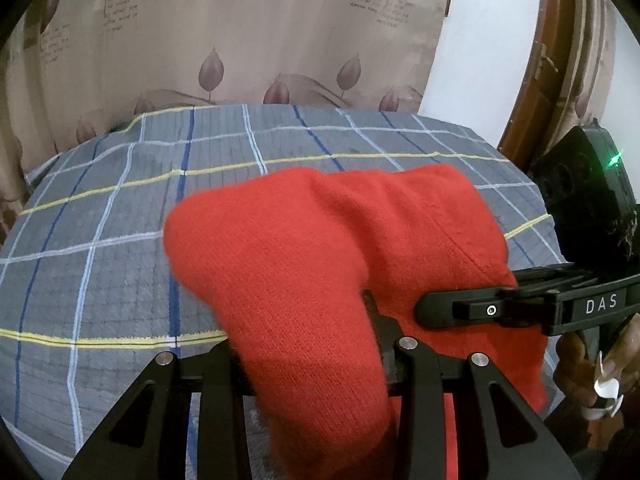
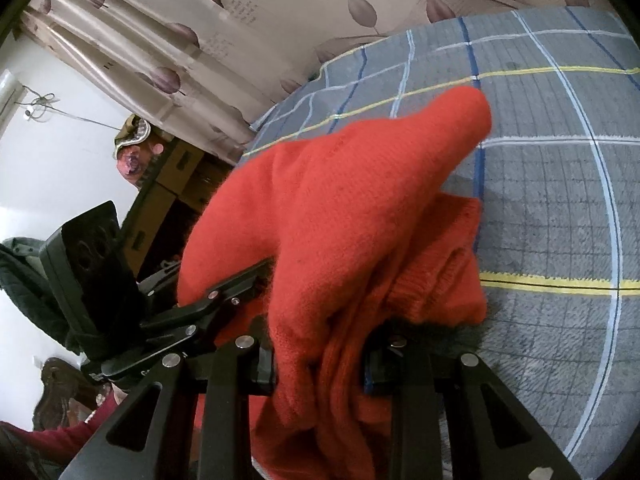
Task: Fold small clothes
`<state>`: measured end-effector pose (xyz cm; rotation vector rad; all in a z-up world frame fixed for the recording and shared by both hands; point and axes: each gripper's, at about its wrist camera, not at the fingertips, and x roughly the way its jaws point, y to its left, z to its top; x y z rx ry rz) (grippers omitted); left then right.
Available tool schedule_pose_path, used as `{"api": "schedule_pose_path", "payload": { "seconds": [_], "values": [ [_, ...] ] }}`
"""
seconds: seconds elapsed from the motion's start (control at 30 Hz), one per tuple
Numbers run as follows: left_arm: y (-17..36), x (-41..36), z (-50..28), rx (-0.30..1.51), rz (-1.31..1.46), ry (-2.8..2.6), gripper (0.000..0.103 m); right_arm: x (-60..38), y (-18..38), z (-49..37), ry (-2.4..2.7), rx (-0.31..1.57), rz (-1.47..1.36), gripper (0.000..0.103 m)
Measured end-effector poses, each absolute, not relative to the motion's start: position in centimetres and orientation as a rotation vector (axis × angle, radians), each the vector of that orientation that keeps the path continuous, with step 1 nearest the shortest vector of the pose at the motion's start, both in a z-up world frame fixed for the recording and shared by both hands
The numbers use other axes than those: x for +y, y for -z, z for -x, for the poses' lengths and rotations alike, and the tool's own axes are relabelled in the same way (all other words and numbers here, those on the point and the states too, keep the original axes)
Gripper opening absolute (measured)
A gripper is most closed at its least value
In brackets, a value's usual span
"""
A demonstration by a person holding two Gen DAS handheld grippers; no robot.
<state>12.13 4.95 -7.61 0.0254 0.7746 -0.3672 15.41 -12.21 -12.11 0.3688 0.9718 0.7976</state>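
Observation:
A small red knitted garment (image 1: 320, 256) hangs bunched between both grippers above a grey plaid bedspread (image 1: 100, 240). My left gripper (image 1: 308, 344) is shut on the garment, whose cloth drapes over its fingers and hides the tips. My right gripper (image 1: 460, 308) reaches in from the right in the left wrist view and pinches the same garment. In the right wrist view the right gripper (image 2: 320, 364) is shut on the red garment (image 2: 340, 208), with a ribbed cuff (image 2: 432, 284) folded beside it. The left gripper (image 2: 224, 296) shows at left, gripping the cloth's edge.
A beige leaf-patterned curtain (image 1: 240, 40) hangs behind the bed. A white wall and a brown wooden door frame (image 1: 536, 80) stand at right. Cardboard boxes (image 2: 180, 184) and a patterned bundle (image 2: 132, 148) lie left of the bed in the right wrist view.

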Motion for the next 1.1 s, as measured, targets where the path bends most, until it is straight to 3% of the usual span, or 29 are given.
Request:
{"api": "schedule_pose_path", "payload": {
  "seconds": [0.27,0.53,0.9,0.97,1.03,1.1],
  "values": [
    [9.5,5.2,-12.6,0.791,-0.003,0.343,0.046,-12.6,14.2,-16.1,-0.787,0.997,-0.393,0.027],
    [10.4,5.9,-12.6,0.763,0.013,0.294,0.073,-13.2,15.3,-16.6,-0.783,1.007,-0.421,0.034],
    [9.4,6.3,-11.0,0.651,-0.057,0.179,0.086,-13.2,12.8,-13.7,-0.691,0.881,-0.307,0.041],
    [8.9,6.3,-10.3,0.609,-0.086,0.126,0.087,-13.2,11.4,-11.9,-0.648,0.811,-0.249,0.046],
    [8.3,6.4,-9.7,0.57,-0.101,0.085,0.091,-13.6,10.4,-10.7,-0.62,0.759,-0.225,0.062],
    [7.4,6.4,-9.0,0.524,-0.108,0.055,0.093,-14.2,9.5,-9.4,-0.599,0.706,-0.218,0.068]
  ]
}}
